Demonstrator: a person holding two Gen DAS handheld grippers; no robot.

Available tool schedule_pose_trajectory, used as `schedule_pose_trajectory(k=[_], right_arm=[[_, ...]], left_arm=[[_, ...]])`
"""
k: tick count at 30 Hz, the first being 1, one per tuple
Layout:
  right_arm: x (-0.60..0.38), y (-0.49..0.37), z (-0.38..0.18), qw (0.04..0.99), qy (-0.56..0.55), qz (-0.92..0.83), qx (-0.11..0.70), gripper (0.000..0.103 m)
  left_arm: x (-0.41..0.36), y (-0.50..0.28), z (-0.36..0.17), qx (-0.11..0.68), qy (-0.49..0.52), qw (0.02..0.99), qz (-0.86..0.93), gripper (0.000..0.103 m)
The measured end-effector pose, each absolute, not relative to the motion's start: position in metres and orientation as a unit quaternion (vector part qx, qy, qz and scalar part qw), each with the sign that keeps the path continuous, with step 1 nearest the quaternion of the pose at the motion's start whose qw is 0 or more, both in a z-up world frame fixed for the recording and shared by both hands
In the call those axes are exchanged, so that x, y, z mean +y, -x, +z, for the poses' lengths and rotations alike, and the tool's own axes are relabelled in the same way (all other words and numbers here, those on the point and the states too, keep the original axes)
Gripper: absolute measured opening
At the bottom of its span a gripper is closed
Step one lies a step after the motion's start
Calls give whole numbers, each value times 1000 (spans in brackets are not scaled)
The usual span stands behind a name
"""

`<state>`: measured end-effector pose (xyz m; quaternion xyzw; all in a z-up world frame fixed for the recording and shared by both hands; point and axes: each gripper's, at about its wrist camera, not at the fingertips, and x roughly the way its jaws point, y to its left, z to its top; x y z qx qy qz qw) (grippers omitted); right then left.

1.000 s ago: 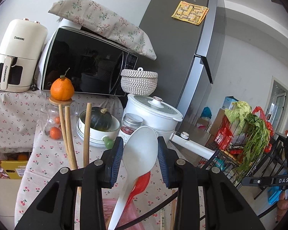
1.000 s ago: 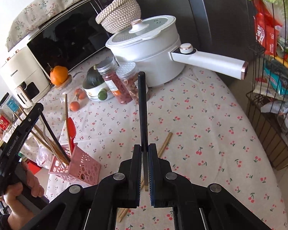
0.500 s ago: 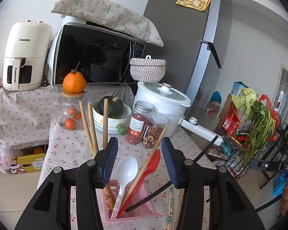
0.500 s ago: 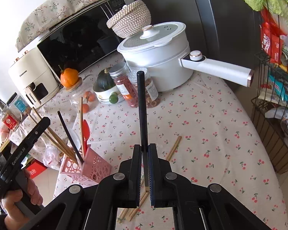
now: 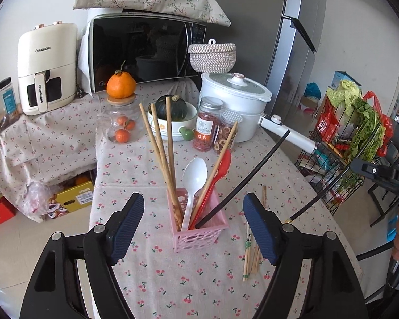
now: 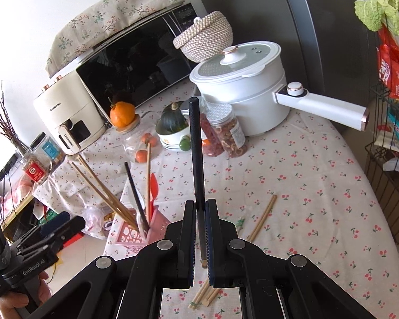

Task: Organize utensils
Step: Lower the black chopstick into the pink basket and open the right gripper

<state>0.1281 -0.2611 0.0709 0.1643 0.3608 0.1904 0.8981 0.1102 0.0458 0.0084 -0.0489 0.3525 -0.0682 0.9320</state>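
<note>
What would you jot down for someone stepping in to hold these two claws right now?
Left claw: jaws opening, nothing between them, facing the pink holder.
Right claw: shut on a black chopstick, raised above the table.
In the holder: white spoon, red spoon, wooden chopsticks and one black chopstick.
Done: those utensils stand in the holder.
Left: drop the held black chopstick into the holder, then gather the loose wooden chopsticks lying on the tablecloth to its right in the left claw's view.
</note>
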Motion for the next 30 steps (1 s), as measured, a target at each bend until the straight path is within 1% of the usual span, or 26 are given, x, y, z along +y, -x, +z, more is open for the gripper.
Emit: schedule_pose_trajectory(k=[3, 6, 12, 17, 22, 30], right_arm=[[-253, -124, 80, 899, -164, 207, 351, 5], [-244, -121, 90, 896, -169, 227, 342, 5], [-217, -116, 107, 895, -175, 263, 314, 5], [-187, -122, 116, 900, -169, 283, 285, 5], [-162, -134, 113, 911, -162, 270, 267, 5], [-138, -156, 95, 920, -135, 249, 270, 5]], left_arm=[[46, -105, -4, 393, 28, 918, -51, 86], [50, -104, -22, 430, 24, 902, -44, 87], [62, -111, -53, 496, 48, 866, -38, 87], [79, -113, -60, 508, 62, 858, -26, 87], [96, -112, -63, 515, 89, 852, -21, 87], [98, -110, -59, 514, 101, 851, -35, 87]])
